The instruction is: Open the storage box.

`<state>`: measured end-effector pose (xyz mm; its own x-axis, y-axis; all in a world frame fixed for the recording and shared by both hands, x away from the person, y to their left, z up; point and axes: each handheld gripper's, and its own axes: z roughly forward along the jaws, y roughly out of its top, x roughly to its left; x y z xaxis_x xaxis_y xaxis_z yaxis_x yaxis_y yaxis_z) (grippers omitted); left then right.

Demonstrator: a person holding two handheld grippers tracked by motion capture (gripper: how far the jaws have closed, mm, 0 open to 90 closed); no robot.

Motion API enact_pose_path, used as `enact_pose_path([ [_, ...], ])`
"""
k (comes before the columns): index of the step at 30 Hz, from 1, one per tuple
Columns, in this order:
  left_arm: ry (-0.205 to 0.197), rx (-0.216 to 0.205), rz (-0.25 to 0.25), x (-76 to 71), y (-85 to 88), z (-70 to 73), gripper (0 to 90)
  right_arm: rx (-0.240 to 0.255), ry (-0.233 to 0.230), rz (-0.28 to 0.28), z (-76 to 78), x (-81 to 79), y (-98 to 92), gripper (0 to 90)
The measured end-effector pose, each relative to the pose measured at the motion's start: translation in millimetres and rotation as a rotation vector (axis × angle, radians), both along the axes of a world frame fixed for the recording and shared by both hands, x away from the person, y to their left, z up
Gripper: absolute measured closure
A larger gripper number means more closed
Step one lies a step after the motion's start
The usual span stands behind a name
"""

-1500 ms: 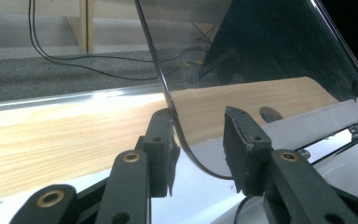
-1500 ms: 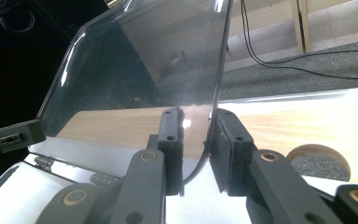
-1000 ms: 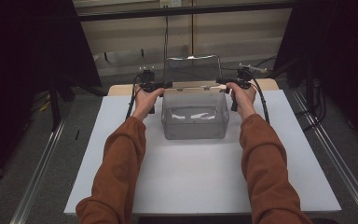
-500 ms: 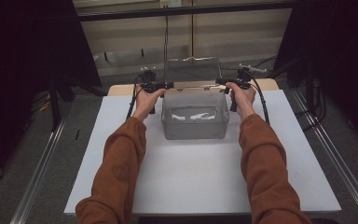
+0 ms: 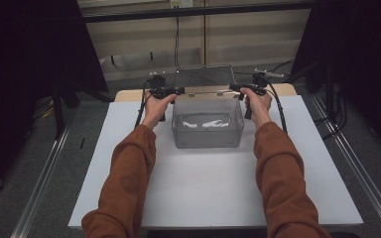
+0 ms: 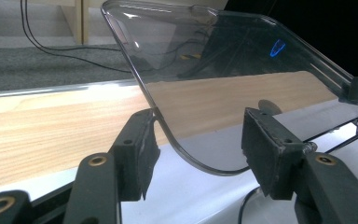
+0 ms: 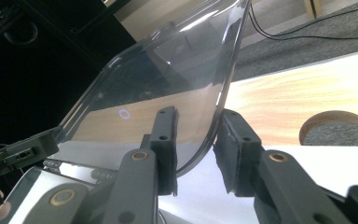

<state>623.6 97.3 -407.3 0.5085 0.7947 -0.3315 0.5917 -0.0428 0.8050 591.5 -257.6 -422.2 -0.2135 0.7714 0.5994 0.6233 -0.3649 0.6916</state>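
Two grippers flank the clear box [image 5: 207,124], which sits at the far middle of the white table [image 5: 129,173], with its hinged lid [image 5: 204,78] swung up and leaning back past the far edge.

On the left, my left gripper [image 5: 171,91] is at the lid's left corner. Its jaws have just been opening: in the left gripper view one pad [image 6: 140,149] touches the lid's curved edge [image 6: 168,135] while the other pad [image 6: 268,149] stands well clear, so that gripper [image 6: 205,156] is loose around the corner and no longer pinching it. A second ago the lid was lower and tilted more over the box; now it stands steep and I am letting it go.

On the right, my right gripper [image 5: 237,89] is at the lid's right corner. In the right gripper view the edge [image 7: 216,116] runs between the jaws, resting against the right pad [image 7: 235,149], with a small gap to the left pad [image 7: 165,149]. That gripper [image 7: 198,154] looks barely parted, hardly gripping.

I judge the box is now open: the lid seems to hold itself up on its hinges, so both grippers can draw away. The white things [image 5: 206,122] inside then lie within reach.
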Motion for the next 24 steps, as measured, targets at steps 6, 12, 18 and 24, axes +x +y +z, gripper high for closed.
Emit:
enact_pose_path([
  [6, 0.006, -0.003, -0.011, 0.1, 1.6, -0.1, 44.7, -0.002, 0.006, -0.008, -0.7, -0.3, 1.9, 66.3],
  [12, -0.003, -0.001, -0.007, -0.2, 1.1, -0.7, 44.3, 0.01, 0.019, -0.015, -2.8, 0.4, 3.2, 62.1],
  [18, 0.01, -0.007, -0.004, 0.1, 1.3, -1.6, 43.0, -0.004, 0.029, -0.039, -3.2, 0.3, 3.0, 56.1],
  [24, -0.015, -0.004, -0.012, -1.0, -4.5, -4.4, 38.8, -0.037, -0.014, -0.071, -1.6, -0.5, 0.4, 51.5],
])
